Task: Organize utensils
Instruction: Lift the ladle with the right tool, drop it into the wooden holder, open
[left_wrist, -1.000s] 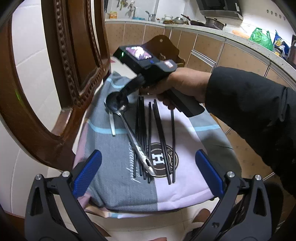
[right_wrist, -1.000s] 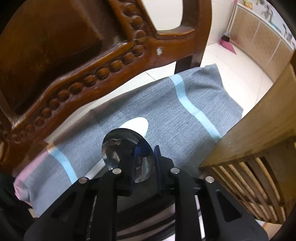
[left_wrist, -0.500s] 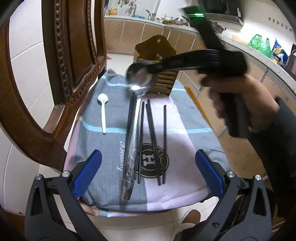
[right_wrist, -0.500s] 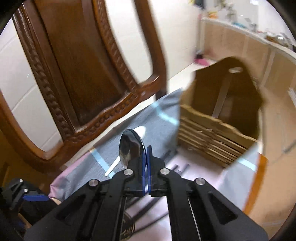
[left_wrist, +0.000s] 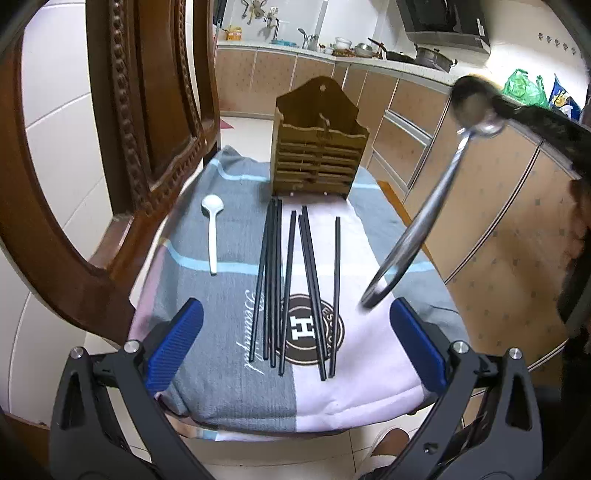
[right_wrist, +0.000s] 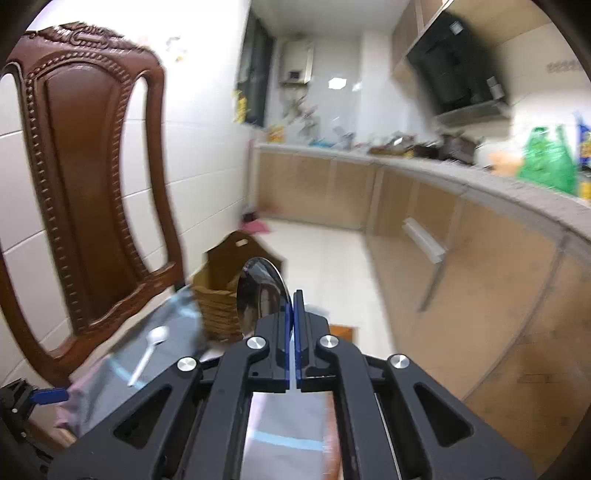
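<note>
A metal spoon hangs in the air right of the seat, bowl up and handle slanting down. My right gripper is shut on its bowl, the blue pads pressed together at the bowl's edge. On the cloth-covered chair seat lie several black chopsticks and a white spoon. A wooden utensil holder stands at the seat's far end, and it also shows in the right wrist view. My left gripper stays open over the near edge, nothing between its fingers.
The carved wooden chair back rises along the left of the seat. Kitchen cabinets and a counter with pots and a green bag run along the right. A person's foot shows on the tiled floor below the seat.
The right gripper closed on the metal spoon's bowl, lifted it off the cloth and swung it up and to the right. The left gripper kept still.
</note>
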